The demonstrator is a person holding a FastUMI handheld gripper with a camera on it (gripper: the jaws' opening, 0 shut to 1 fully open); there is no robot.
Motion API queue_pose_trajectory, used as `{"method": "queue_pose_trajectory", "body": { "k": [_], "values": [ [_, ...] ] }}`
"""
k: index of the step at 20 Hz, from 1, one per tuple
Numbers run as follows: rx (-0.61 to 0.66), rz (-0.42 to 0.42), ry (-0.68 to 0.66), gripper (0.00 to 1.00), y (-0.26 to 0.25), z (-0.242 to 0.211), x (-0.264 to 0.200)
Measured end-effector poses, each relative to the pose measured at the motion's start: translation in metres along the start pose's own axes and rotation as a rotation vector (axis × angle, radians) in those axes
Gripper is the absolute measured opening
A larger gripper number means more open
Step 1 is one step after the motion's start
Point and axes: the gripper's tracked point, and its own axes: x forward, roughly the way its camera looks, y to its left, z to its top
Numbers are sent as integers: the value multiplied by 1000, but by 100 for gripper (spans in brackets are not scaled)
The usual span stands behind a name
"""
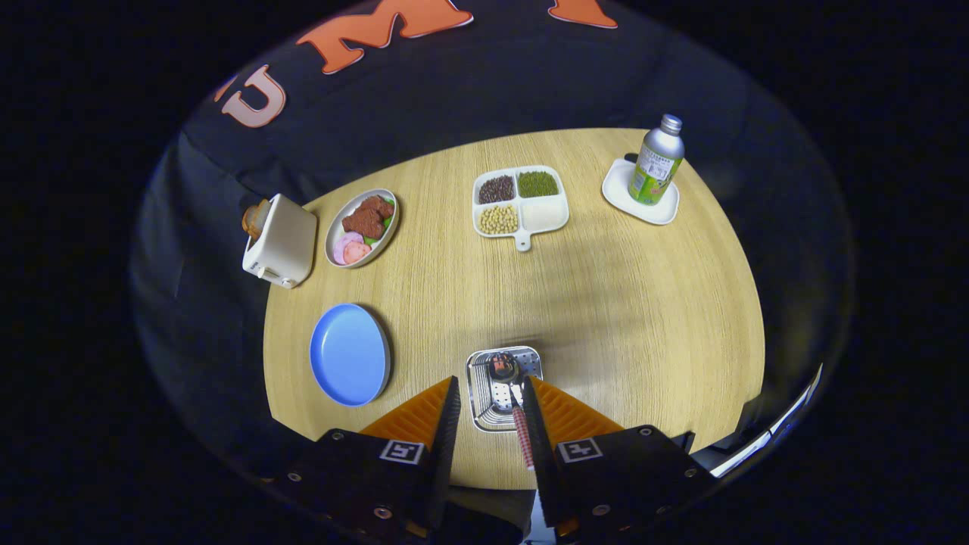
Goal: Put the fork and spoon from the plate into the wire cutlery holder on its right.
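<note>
Resting in the cutlery holder [503, 387], the spoon [513, 405] lies between the parted gripper [490, 397] fingers.

No readable text
The green-and-white label on the silver metal bottle [657, 162] carries print too small to read; the square markers on the gripper [490, 412] bear only patterns.

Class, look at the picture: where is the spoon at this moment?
In the gripper view, the spoon lies in the wire cutlery holder, between the open jaws of the gripper, its handle against the right one; the blue plate sits to the holder's left.
</note>
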Motion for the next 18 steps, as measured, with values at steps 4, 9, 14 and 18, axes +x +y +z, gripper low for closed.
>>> {"method": "queue_pose_trajectory", "body": {
  "k": [4, 9, 14, 18],
  "values": [
    [17, 26, -282, 70, 8, 46, -28],
    [-51, -22, -625, 87, 8, 100, -84],
    [-132, -64, -883, 97, 26, 134, -151],
    [-165, -66, -1028, 97, 39, 152, -195]
  ]
}}
